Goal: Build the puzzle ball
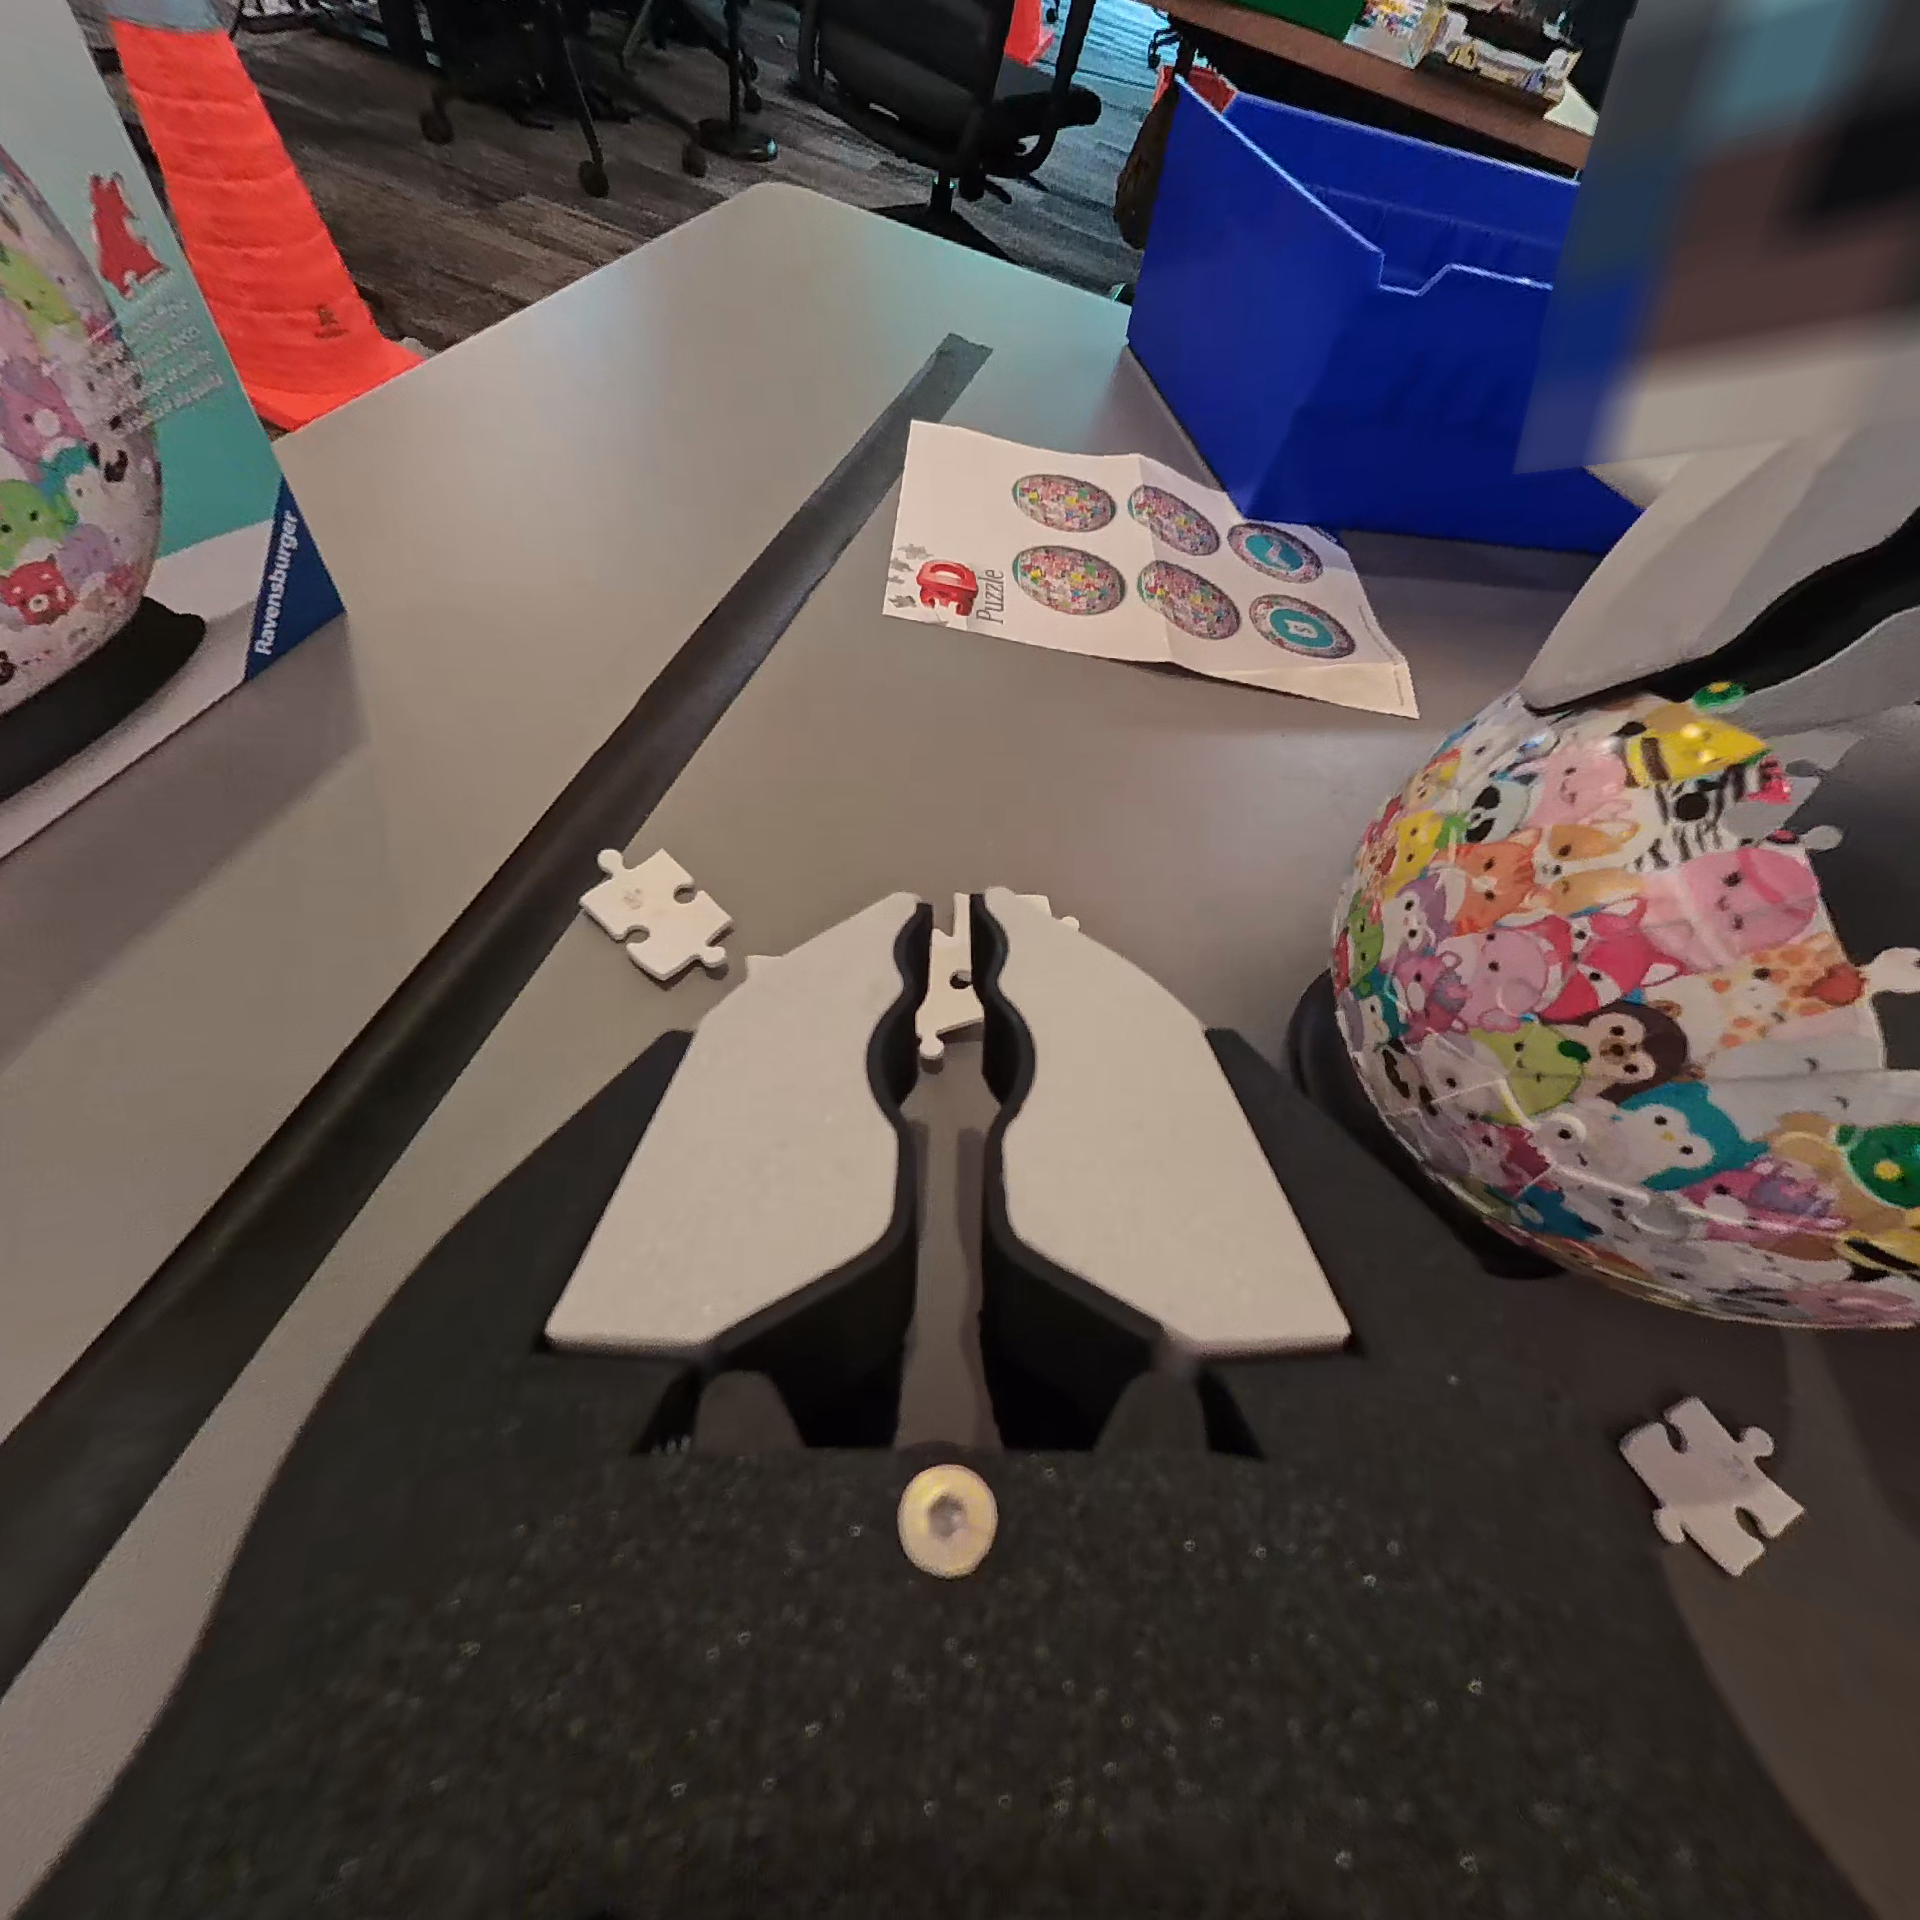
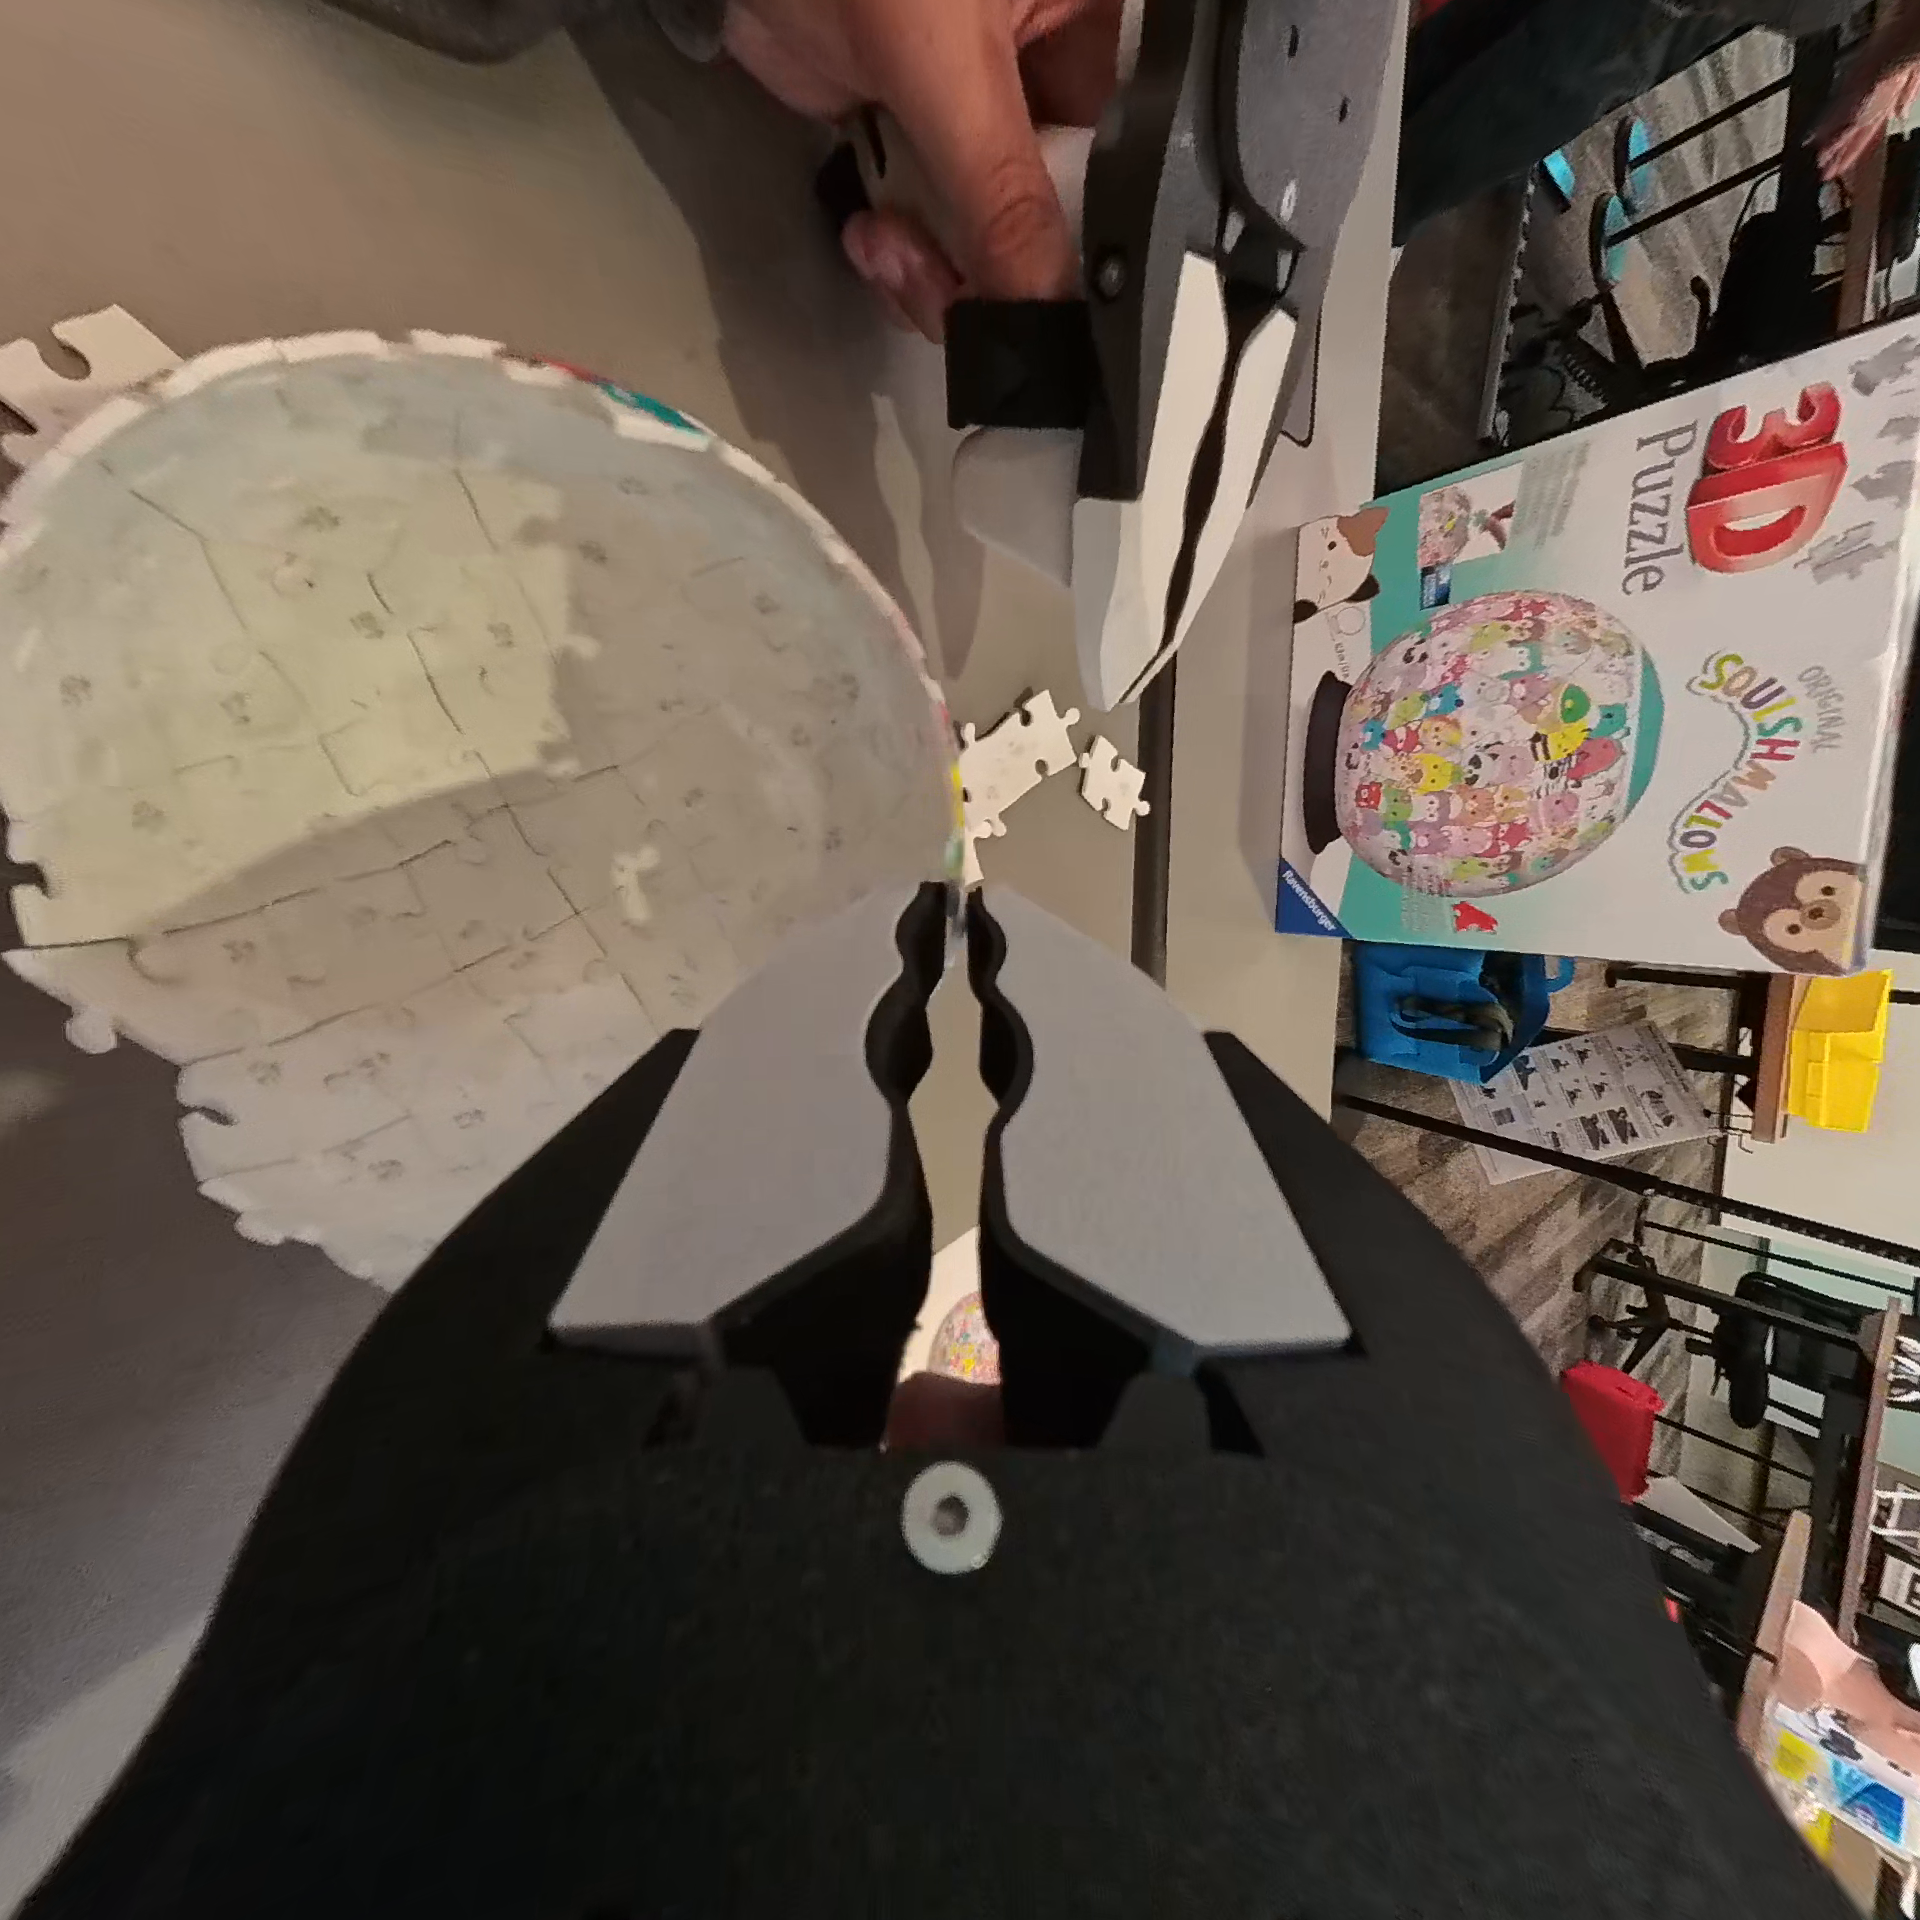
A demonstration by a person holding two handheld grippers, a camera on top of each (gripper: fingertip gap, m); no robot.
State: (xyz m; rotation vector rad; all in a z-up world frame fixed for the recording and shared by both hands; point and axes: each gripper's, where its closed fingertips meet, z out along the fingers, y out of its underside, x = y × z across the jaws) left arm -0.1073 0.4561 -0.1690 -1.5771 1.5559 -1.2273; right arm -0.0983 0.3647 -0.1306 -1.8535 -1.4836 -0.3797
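The partly built puzzle ball (image 1: 1621,1039), covered in colourful plush animals, sits on a black stand (image 1: 1314,1039) at the right. Its white inside (image 2: 416,727) fills the left of the right wrist view. My right gripper (image 2: 954,904) is shut on the ball's open top rim, and it also shows in the left wrist view (image 1: 1652,696). My left gripper (image 1: 951,904) has its fingers almost together, low over a white face-down puzzle piece (image 1: 951,987) that lies flat on the table under the tips. I cannot tell whether the piece is pinched. The left gripper (image 2: 1117,691) also shows beside the loose pieces (image 2: 1013,764).
More white pieces lie loose (image 1: 655,914) (image 1: 1709,1481). The puzzle box (image 1: 104,468) stands at the left, an instruction sheet (image 1: 1143,561) and a blue bin (image 1: 1351,343) at the back right. A dark seam (image 1: 623,727) crosses the grey table. An orange cone (image 1: 239,239) stands beyond. Some 11 centimetres of space lies between my two pairs of fingers.
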